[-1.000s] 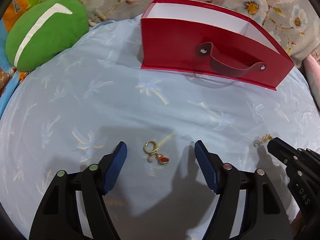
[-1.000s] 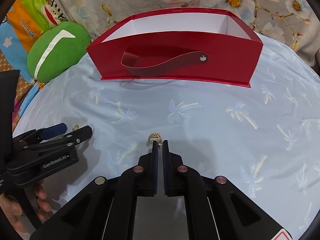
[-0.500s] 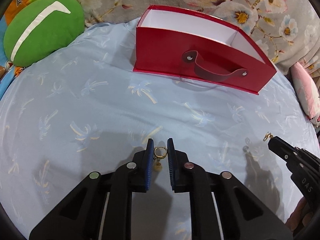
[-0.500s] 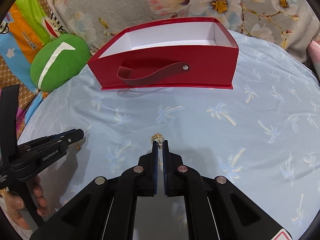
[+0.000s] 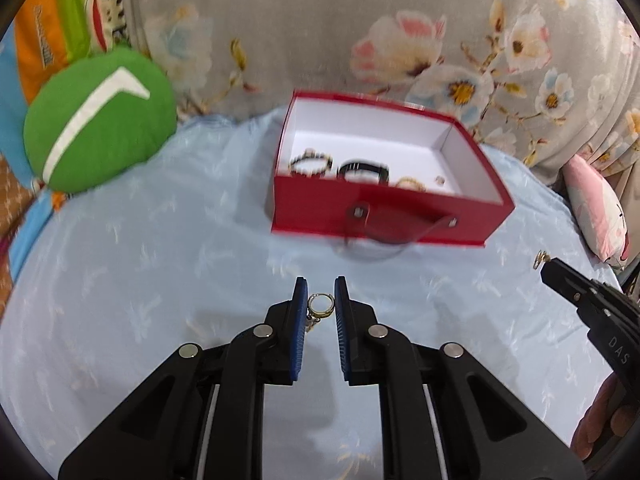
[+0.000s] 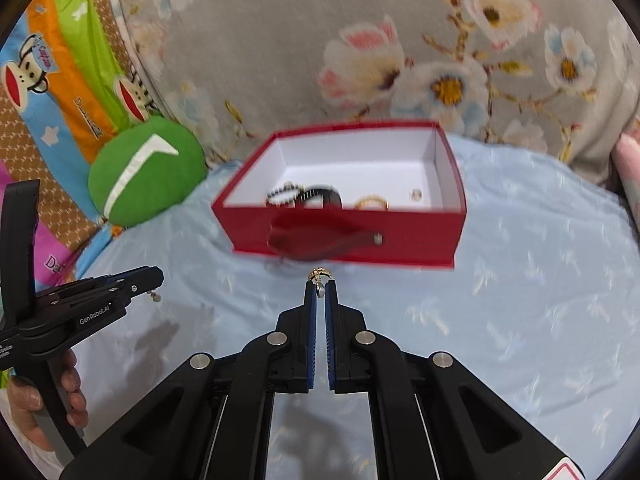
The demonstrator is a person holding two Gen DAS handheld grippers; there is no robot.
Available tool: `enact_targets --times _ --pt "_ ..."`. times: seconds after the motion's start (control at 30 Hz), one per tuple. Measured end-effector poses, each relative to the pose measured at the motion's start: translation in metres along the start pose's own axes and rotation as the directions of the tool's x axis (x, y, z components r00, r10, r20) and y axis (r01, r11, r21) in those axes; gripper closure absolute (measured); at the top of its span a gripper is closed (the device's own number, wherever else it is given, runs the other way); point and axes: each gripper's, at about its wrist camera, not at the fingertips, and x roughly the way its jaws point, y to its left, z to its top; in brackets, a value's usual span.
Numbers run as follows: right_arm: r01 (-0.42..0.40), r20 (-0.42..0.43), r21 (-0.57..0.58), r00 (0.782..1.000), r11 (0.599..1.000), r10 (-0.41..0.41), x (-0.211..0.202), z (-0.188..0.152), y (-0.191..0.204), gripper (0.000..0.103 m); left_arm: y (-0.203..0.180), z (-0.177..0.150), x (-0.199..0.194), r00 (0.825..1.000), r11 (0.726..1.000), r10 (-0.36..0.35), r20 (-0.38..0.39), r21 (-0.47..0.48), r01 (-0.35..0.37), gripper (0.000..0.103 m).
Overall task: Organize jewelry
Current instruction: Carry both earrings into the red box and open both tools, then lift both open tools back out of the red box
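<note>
My left gripper [image 5: 320, 300] is shut on a gold hoop earring [image 5: 320, 305] with a small dangling charm, held above the blue cloth. My right gripper [image 6: 320, 286] is shut on a second gold earring [image 6: 319, 275], which sticks out past its tips. Both hang in front of the open red box [image 5: 384, 212] with a white inside. In the box lie a beaded bracelet [image 5: 311, 161], a black band [image 5: 363, 169], a gold bangle [image 5: 411, 183] and a small ring [image 5: 440, 179]. The box also shows in the right wrist view [image 6: 348, 236], with the left gripper [image 6: 154, 280] at the left.
A blue palm-print cloth [image 5: 160, 280] covers the surface. A green round cushion [image 5: 100, 136] lies at the back left. Floral fabric [image 5: 360, 32] rises behind the box. A pink pillow [image 5: 596, 208] sits at the right edge. The box has a red strap handle [image 6: 324, 242] on its front.
Both grippers have risen with their earrings and now look down into the box, whose contents have come into view. One second ago the left gripper was open around its earring.
</note>
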Motion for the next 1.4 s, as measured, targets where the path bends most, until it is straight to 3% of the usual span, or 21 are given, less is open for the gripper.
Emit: enact_targets --times 0.33,0.47,0.63,0.67,0.7,0.77,0.8,0.83,0.93,1.0,1.17,1.23,1.4 --pt "0.005 0.164 -0.077 0.986 0.997 0.008 -0.004 0.103 -0.004 0.100 -0.028 0.102 0.005 0.986 0.992 0.035 0.164 0.111 -0.054 0.090" --pt "0.026 0.171 -0.081 0.985 0.996 -0.011 0.027 0.143 -0.012 0.100 -0.040 0.145 0.030 0.975 0.989 0.042 0.217 0.132 -0.072 0.090" --pt "0.018 0.146 -0.021 0.989 1.000 -0.015 0.084 0.178 -0.037 0.099 -0.046 0.187 0.087 0.977 0.989 0.070 0.201 0.114 -0.094 0.089" --pt "0.021 0.146 -0.007 0.989 1.000 -0.020 0.095 0.181 -0.042 0.098 -0.045 0.194 0.102 0.981 0.992 0.061 0.186 0.096 -0.080 0.089" --pt "0.015 0.143 0.009 0.990 1.000 -0.016 0.106 0.182 -0.048 0.090 -0.042 0.198 0.114 0.985 0.995 0.039 0.170 0.081 -0.054 0.086" --pt "0.038 0.131 0.034 0.991 0.999 -0.042 0.129 0.185 -0.060 0.071 -0.037 0.206 0.140 0.991 0.998 0.037 0.130 0.038 -0.042 0.069" --pt "0.059 0.139 0.040 0.988 0.997 -0.064 0.133 0.186 -0.062 0.064 -0.035 0.206 0.149 0.992 0.999 0.042 0.116 0.028 -0.046 0.052" --pt "0.066 0.155 0.049 0.985 0.997 -0.073 0.136 0.186 -0.066 0.061 -0.032 0.206 0.155 0.993 0.998 0.055 0.109 0.017 -0.057 0.047" --pt "0.054 0.177 0.064 0.982 0.996 -0.064 0.129 0.182 -0.073 0.057 -0.024 0.198 0.156 0.991 0.997 0.068 0.113 0.012 -0.070 0.047" --pt "0.054 0.203 0.083 0.977 0.995 -0.070 0.116 0.175 -0.077 0.046 -0.018 0.189 0.148 0.989 0.997 0.076 0.124 0.011 -0.078 0.046" --pt "0.016 0.179 0.124 0.983 0.992 -0.039 0.093 0.147 -0.083 0.045 -0.007 0.157 0.120 0.987 0.994 0.103 0.124 0.017 -0.106 0.038" --pt "0.041 0.165 0.104 0.985 0.994 -0.058 0.083 0.130 -0.076 0.042 -0.003 0.139 0.108 0.987 0.993 0.115 0.113 0.017 -0.117 0.037" --pt "0.138 0.154 0.046 0.977 0.989 -0.144 0.063 0.090 -0.055 0.023 -0.005 0.101 0.096 0.978 0.978 0.195 0.080 0.064 -0.200 0.033"
